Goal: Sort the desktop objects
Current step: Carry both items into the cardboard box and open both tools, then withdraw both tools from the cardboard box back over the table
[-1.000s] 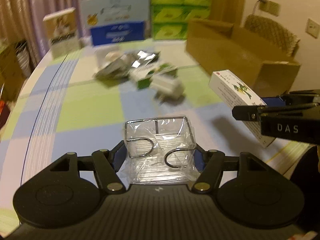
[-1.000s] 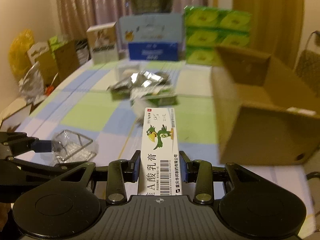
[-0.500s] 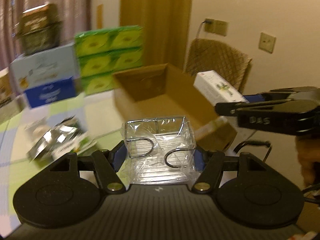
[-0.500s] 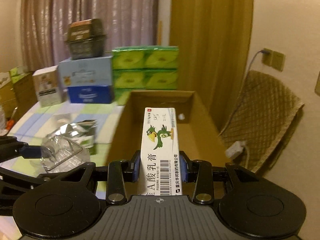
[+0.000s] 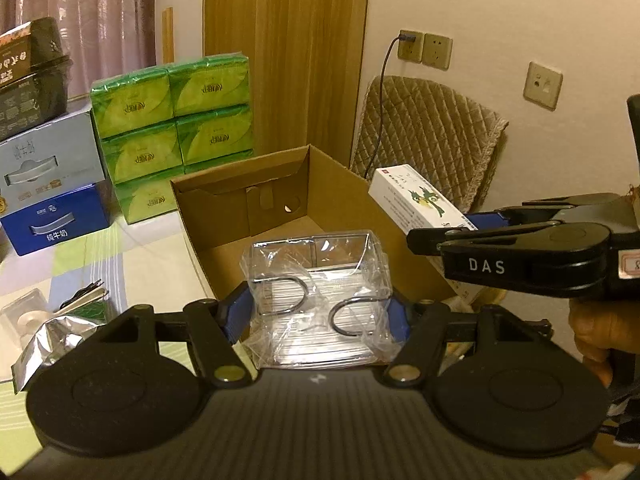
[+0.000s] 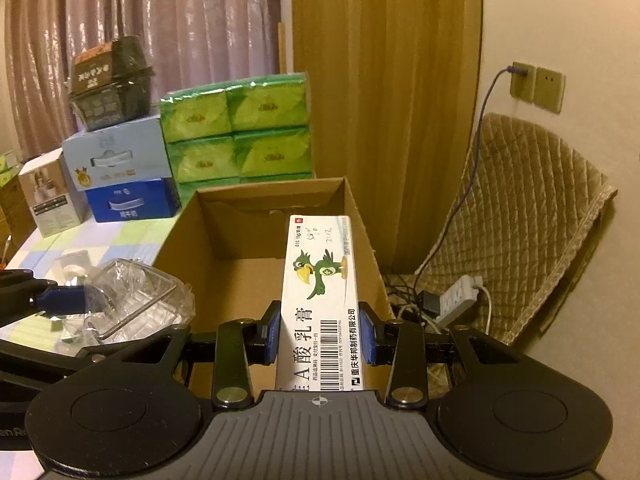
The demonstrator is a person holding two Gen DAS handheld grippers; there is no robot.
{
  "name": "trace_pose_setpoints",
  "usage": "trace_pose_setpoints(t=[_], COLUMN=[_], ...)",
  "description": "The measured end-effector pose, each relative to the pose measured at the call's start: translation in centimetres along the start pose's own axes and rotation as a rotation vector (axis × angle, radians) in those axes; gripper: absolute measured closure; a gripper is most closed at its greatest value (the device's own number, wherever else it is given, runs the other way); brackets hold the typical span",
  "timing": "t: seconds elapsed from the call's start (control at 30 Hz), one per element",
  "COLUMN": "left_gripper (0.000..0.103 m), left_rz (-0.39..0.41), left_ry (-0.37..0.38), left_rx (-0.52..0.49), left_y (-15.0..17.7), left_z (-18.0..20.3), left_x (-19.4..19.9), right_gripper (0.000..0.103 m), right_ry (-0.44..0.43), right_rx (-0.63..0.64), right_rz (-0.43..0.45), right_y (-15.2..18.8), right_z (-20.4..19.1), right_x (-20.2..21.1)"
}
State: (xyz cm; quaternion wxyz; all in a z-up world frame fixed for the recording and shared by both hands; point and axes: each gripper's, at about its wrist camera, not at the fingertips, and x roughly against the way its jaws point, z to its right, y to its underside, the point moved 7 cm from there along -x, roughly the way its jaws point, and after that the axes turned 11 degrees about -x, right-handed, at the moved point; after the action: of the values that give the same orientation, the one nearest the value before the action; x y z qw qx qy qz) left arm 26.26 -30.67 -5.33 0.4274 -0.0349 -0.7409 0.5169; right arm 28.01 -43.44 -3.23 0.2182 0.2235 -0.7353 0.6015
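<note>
Left gripper [image 5: 318, 312]: jaws closed on the clear plastic container [image 5: 318, 300], blue pads pressing its two side walls, held above the near end of the cardboard box [image 5: 340, 200]. Right gripper [image 6: 320, 336]: jaws closed across the narrow faces of the ointment carton [image 6: 320, 300], which juts forward over the same box.

Cardboard box: open-topped, standing at the table's [image 5: 152, 260] edge; no contents show in the visible part of its floor. It is the likely destination for both items.

Plastic container: wrapped in loose film, wire hooks against its front. Probably light, thin-walled and slippery; a firm squeeze could buckle it, so a grip low on the stiffer side walls suits it.

Ointment carton: light paperboard, rigid enough when held across its narrow sides near mid-length.
</note>
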Motion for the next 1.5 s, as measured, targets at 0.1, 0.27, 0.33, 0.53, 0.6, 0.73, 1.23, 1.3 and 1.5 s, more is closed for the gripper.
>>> trace_pose_setpoints(t=[0.1, 0.27, 0.33, 0.53, 0.6, 0.73, 1.23, 1.3, 1.5], left_gripper=[0.04, 0.035, 0.035, 0.034, 0.033, 0.031, 0.026, 0.026, 0.022], left_rz=[-0.02, -0.049, -0.047, -0.039, -0.036, -0.043, -0.018, -0.014, -0.005], left_ry=[0.009, 0.009, 0.012, 0.011, 0.006, 0.0, -0.022, -0.029, -0.078], left_rx=[0.012, 0.025, 0.025, 0.018, 0.021, 0.027, 0.083, 0.098, 0.132], left_y=[0.1, 0.6, 0.6, 0.6, 0.7, 1.0, 2.2, 2.7, 5.0], left_z=[0.0, -0.1, -0.1, -0.3, -0.4, -0.7, -2.9, -3.4, -5.0], left_x=[-1.1, -2.3, -2.2, -1.6, -1.3, -1.0, 1.6, 2.3, 5.5], right_gripper=[0.067, 0.067, 0.067, 0.067, 0.067, 0.067, 0.049, 0.047, 0.04], right_ry=[0.003, 0.005, 0.006, 0.007, 0.005, 0.004, -0.012, -0.015, -0.043], right_rx=[-0.01, -0.019, -0.022, -0.018, -0.015, -0.012, -0.034, -0.048, -0.089], right_rz=[-0.015, -0.033, -0.038, -0.051, -0.055, -0.061, 0.003, 0.001, 0.016], right_y=[0.1, 0.3, 0.4, 0.7, 0.8, 1.0, 0.0, 0.3, 1.4], right_z=[0.4, 0.6, 0.6, 0.4, 0.2, -0.3, -0.9, -0.8, -1.6], right_x=[-0.9, -1.9, -2.1, -2.5, -2.6, -2.8, -1.8, -1.1, 1.8])
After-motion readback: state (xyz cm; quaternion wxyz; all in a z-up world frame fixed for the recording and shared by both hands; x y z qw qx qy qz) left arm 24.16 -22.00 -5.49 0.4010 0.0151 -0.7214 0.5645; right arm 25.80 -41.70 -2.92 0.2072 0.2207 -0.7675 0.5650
